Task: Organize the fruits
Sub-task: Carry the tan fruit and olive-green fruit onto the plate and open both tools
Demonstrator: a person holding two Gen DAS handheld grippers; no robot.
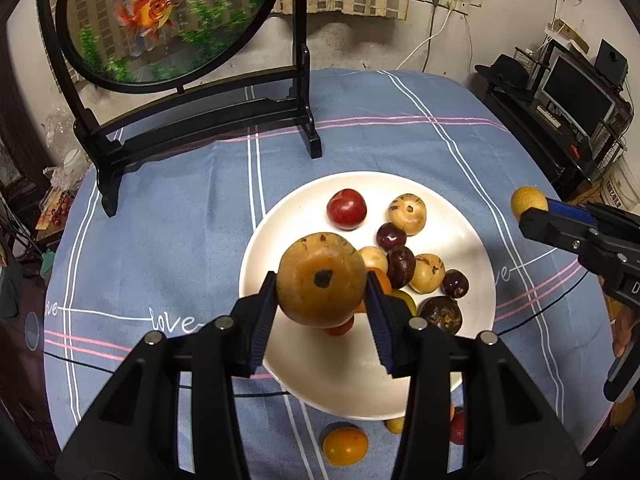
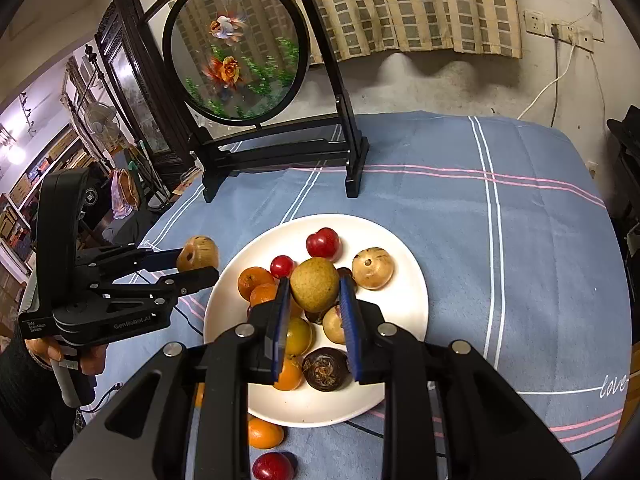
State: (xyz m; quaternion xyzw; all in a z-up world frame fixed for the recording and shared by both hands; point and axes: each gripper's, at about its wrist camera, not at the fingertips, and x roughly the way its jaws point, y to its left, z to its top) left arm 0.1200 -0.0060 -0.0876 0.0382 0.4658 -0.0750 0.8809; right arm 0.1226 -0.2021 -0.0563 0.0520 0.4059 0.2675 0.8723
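My left gripper (image 1: 321, 280) is shut on a big tan-orange round fruit (image 1: 320, 304), held above the near left part of the white plate (image 1: 296, 216). In the right wrist view the left gripper (image 2: 198, 264) hangs with that fruit (image 2: 199, 251) beside the plate's left rim. My right gripper (image 2: 315, 282) is shut on a yellow-green fruit (image 2: 314, 292) over the middle of the plate (image 2: 404, 312). Seen from the left wrist, the right gripper (image 1: 532, 212) and its fruit (image 1: 527, 198) are off to the right. The plate holds several red, orange, tan and dark purple fruits.
An orange fruit (image 2: 264, 434) and a red one (image 2: 272, 466) lie on the blue checked cloth (image 2: 520, 260) in front of the plate. A round goldfish screen on a black stand (image 1: 208, 120) stands at the back left. A hand (image 2: 92, 360) holds the left gripper.
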